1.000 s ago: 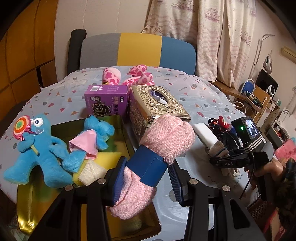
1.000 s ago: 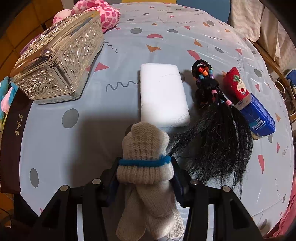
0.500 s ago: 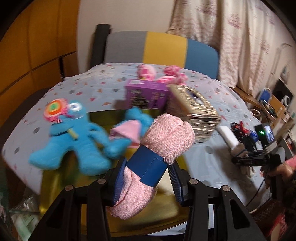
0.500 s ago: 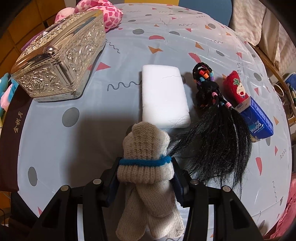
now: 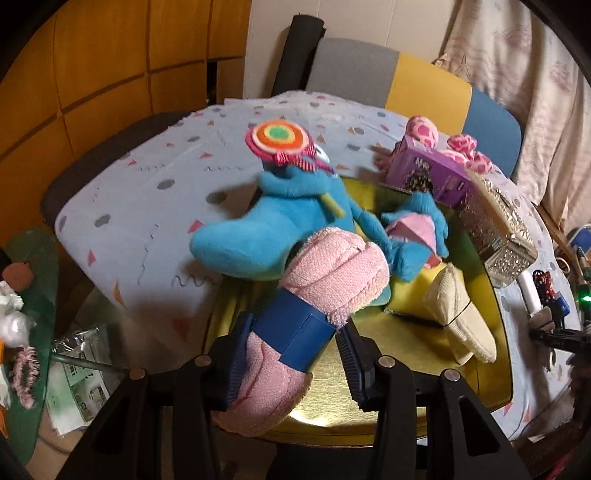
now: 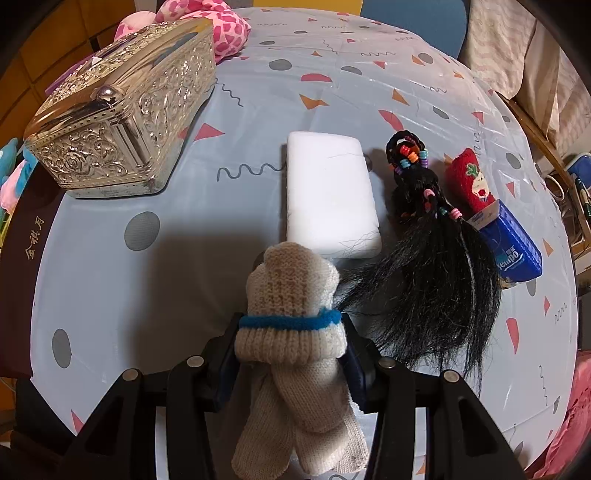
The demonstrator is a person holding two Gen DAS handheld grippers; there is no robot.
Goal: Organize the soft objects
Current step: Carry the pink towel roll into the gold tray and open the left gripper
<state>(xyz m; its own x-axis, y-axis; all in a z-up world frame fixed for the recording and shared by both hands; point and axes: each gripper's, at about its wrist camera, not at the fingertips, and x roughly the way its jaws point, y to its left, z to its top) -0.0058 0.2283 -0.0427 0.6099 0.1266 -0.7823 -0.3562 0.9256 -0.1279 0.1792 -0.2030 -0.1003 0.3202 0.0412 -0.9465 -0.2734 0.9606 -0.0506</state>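
The left gripper (image 5: 293,360) clasps pink rolled socks (image 5: 325,280) above a gold tray (image 5: 406,347), its fingers having just eased slightly apart, while the right gripper (image 6: 291,363) grips cream socks (image 6: 291,317).

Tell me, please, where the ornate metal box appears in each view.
Left wrist: the ornate metal box is at the right, beside the gold tray.
Right wrist: upper left, on the tablecloth.
Shared landmark: the pink spotted plush behind it.

Table (image 6: 110,288), covered by a patterned pale-blue cloth. Laid directly on it: gold tray (image 5: 406,354), silver ornate box (image 6: 122,122), white block (image 6: 328,195), black hairpiece (image 6: 436,258), tissue pack (image 6: 517,247), purple box (image 5: 428,173).
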